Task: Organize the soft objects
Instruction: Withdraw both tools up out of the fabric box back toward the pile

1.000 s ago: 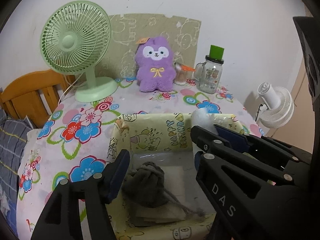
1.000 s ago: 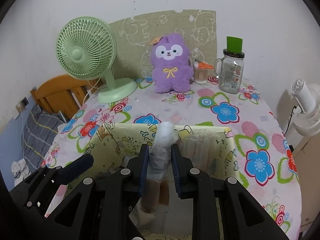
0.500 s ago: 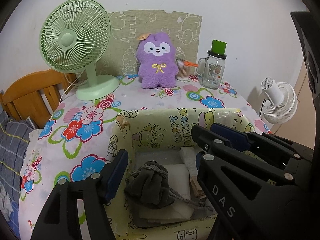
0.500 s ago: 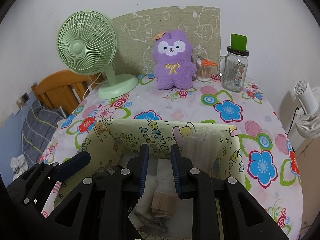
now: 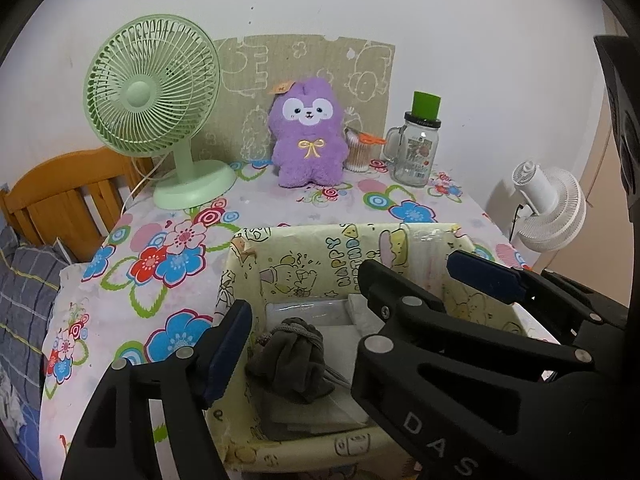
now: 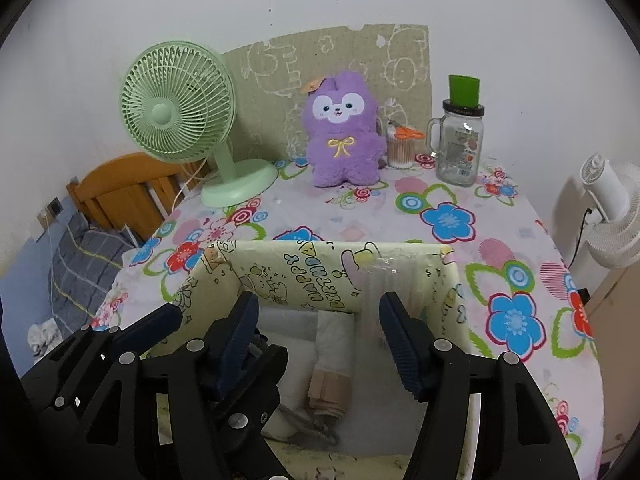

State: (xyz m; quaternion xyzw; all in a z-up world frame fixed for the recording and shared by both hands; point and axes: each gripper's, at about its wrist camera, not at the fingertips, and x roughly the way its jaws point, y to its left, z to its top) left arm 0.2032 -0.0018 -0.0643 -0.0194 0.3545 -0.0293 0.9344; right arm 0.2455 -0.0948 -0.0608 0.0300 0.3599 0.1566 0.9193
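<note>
A yellow cartoon-print box stands on the flowered table. Inside lie a dark grey knotted sock bundle and a rolled white and beige sock on white folded cloth. My right gripper is open and empty above the white sock, over the box. My left gripper is open and empty above the grey bundle. The right gripper's fingers cross the left wrist view. A purple plush toy sits at the table's back.
A green desk fan stands at the back left. A glass jar with a green lid and a cotton swab cup stand at the back right. A white fan is beyond the right edge. A wooden headboard is left.
My right gripper lowered the white sock into the box, then opened and let it go. The sock now lies in the box. My left gripper stayed open above the box.
</note>
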